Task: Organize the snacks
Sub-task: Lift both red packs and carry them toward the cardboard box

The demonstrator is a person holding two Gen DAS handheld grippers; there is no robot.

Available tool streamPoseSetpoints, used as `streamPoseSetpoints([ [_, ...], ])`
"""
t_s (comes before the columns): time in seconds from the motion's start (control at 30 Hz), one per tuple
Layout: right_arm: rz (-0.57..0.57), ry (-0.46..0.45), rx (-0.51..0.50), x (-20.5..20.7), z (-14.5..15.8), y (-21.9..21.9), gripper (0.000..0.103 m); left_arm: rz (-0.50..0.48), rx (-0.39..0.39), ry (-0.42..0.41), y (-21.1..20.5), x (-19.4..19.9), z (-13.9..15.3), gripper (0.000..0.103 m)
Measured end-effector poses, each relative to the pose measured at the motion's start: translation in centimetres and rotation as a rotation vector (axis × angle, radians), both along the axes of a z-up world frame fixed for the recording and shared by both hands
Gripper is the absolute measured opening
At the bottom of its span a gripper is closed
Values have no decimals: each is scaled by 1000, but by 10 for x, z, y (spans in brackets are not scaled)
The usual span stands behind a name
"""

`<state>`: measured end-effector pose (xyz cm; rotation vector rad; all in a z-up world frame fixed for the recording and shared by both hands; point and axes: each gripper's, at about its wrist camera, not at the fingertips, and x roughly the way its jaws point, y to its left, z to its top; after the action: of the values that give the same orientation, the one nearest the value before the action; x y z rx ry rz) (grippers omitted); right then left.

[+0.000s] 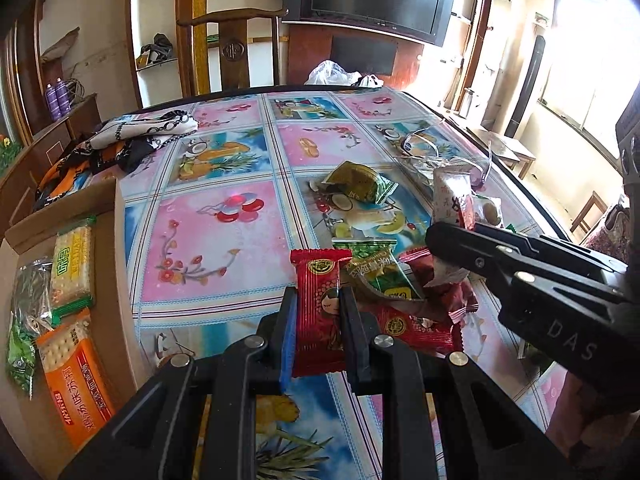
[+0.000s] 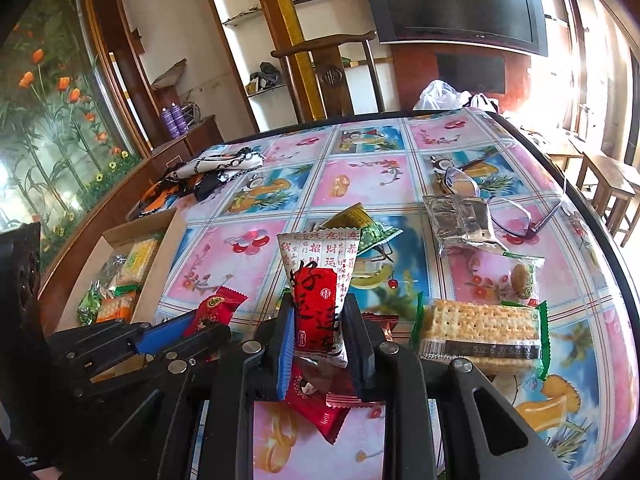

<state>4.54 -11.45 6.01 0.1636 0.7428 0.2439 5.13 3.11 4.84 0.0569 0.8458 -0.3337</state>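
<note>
My left gripper (image 1: pixel 318 312) is shut on a red snack packet (image 1: pixel 320 292) and holds it just above the table; it also shows in the right wrist view (image 2: pixel 212 312). My right gripper (image 2: pixel 318 320) is shut on a white and red pyramid-shaped packet (image 2: pixel 320 280), seen in the left wrist view too (image 1: pixel 452 204). A pile of red and green packets (image 1: pixel 400 292) lies on the table under both grippers. A cardboard box (image 1: pixel 116 240) at the left holds cracker packs (image 1: pixel 74 268) and other snacks.
A green-wrapped cracker pack (image 2: pixel 480 332), a cookie packet (image 2: pixel 516 276), a silver packet (image 2: pixel 460 216) and eyeglasses (image 2: pixel 516 216) lie to the right. A dark green packet (image 1: pixel 356 184) sits mid-table. A patterned scarf (image 1: pixel 132 136) lies at the far left. A wooden chair (image 1: pixel 232 40) stands behind the table.
</note>
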Motion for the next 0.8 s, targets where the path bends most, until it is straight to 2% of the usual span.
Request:
streamPoseSetpoints([
  [0.8,2,-13,10,-2,0,-1,24,9,-24,-10,4,-1,7,19],
])
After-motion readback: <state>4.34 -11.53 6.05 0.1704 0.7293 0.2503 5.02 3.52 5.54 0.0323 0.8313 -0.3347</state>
